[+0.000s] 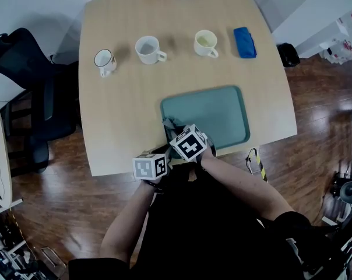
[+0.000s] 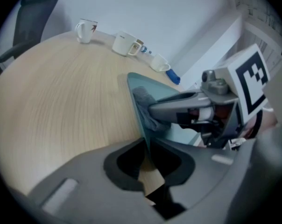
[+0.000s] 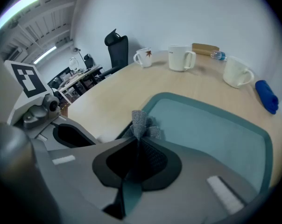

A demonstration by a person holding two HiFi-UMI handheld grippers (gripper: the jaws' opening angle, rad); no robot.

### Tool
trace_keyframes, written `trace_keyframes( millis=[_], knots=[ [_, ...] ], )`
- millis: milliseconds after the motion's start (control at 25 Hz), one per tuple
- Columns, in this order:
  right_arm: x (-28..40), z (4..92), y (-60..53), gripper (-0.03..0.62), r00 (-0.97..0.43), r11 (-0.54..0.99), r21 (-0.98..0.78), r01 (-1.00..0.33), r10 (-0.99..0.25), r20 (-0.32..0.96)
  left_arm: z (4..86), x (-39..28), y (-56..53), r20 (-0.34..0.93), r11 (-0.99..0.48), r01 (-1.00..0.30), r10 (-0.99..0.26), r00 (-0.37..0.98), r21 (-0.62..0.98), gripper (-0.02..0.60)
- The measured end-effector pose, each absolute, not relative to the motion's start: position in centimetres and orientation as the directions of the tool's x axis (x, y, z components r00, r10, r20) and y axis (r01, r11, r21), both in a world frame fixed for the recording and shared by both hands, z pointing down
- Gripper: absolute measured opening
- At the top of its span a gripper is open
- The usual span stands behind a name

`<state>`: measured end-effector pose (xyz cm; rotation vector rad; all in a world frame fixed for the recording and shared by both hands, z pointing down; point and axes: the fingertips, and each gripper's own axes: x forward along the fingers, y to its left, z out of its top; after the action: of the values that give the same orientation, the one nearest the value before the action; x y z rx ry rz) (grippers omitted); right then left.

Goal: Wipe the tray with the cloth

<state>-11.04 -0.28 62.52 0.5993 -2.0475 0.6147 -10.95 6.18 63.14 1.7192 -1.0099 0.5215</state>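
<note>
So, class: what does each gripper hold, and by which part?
The right gripper pinches the grey cloth by a bunched fold; the left gripper clamps the teal tray by its rim near the near-left corner.

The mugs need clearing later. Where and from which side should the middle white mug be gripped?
Take the middle mug by its handle. The handle sticks out toward the right-hand mug and slightly toward the person, so come in from that near-right side. The mug stands upright, mouth open, so pinching its wall over the rim from above would likely work too.
</note>
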Motion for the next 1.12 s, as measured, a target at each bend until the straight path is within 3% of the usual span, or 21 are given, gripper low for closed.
trace_keyframes(
  millis=[160, 320, 520, 760, 880, 1120],
  knots=[
    [-4.3, 62.1, -2.1, 0.026, -0.418, 0.679, -0.134, -0.722, -0.273, 0.866, 63.3, -11.2, 6.2, 0.744, -0.091, -0.825, -0.387, 0.545, 0.557, 0.044],
    [7.0, 61.9, -3.9, 0.026, -0.296, 0.543, -0.055, -0.838, -0.367, 0.882, 63.3, -11.2, 6.1, 0.75, -0.064, -0.835, -0.404, 0.523, 0.547, 0.044],
    [17.7, 64.3, -3.7, 0.026, -0.181, 0.418, -0.021, -0.908, -0.348, 0.92, 63.3, -11.2, 6.2, 0.761, -0.043, -0.847, -0.418, 0.497, 0.529, 0.041],
    [18.5, 64.3, -4.2, 0.026, -0.155, 0.392, 0.008, -0.92, -0.381, 0.912, 63.0, -11.0, 6.4, 0.807, -0.084, -0.893, -0.398, 0.436, 0.442, 0.063],
    [17.1, 63.9, -4.2, 0.026, -0.156, 0.39, 0.012, -0.921, -0.396, 0.905, 63.3, -10.5, 6.6, 0.811, -0.082, -0.89, -0.379, 0.445, 0.449, 0.044],
    [7.9, 63.5, -2.3, 0.026, -0.288, 0.504, -0.087, -0.86, -0.337, 0.897, 63.2, -10.5, 6.6, 0.779, -0.052, -0.855, -0.389, 0.493, 0.515, 0.04]
  ],
)
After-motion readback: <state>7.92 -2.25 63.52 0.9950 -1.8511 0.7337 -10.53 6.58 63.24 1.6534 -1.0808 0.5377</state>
